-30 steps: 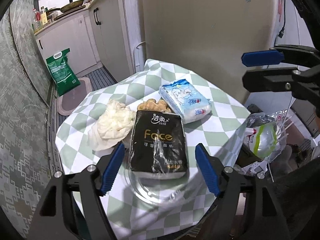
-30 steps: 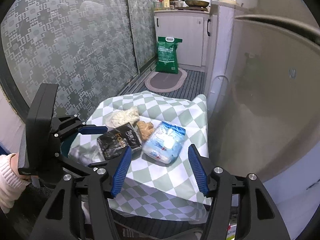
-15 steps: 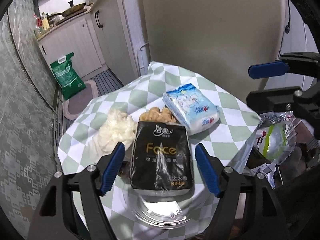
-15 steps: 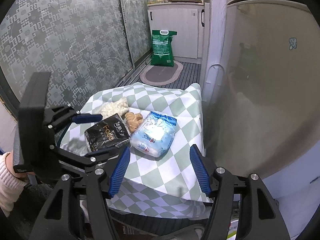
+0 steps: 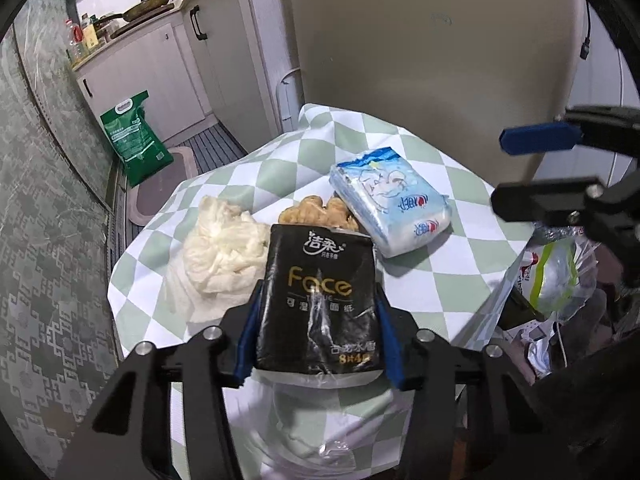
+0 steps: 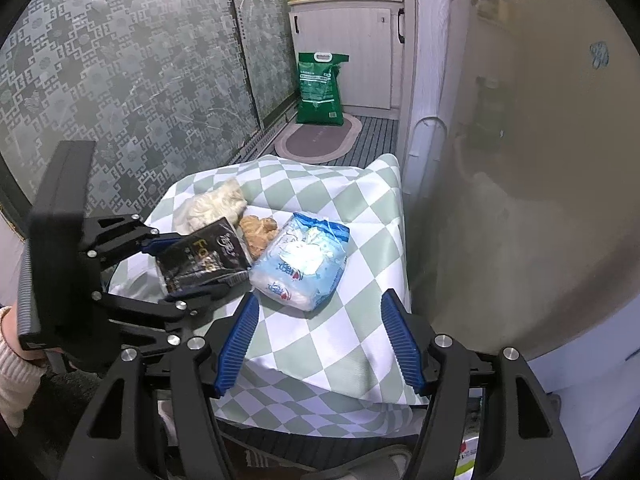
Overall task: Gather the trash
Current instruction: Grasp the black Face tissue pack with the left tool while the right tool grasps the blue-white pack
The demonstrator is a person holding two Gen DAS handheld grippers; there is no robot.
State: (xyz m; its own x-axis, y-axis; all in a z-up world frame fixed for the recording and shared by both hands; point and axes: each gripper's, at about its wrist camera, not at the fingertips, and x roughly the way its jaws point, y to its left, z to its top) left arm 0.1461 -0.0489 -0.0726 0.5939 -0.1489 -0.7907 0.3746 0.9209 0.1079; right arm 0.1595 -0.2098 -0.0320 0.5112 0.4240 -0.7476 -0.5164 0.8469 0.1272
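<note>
Both wrist views are evenly and rather dimly lit, the brightest patch being the far kitchen counter (image 5: pixel 120 28); the checked tablecloth (image 6: pixel 352 344) catches soft overhead light, and the blue tissue pack (image 5: pixel 390 202) throws a short faint shadow on it; glare streaks the black tissue pack (image 5: pixel 320 300) (its film wrapper shines); fisheye bending curves the patterned glass panels (image 6: pixel 120 80) and refrigerator (image 6: pixel 520 160); black vignette rings the corners; focus is sharp throughout.
</note>
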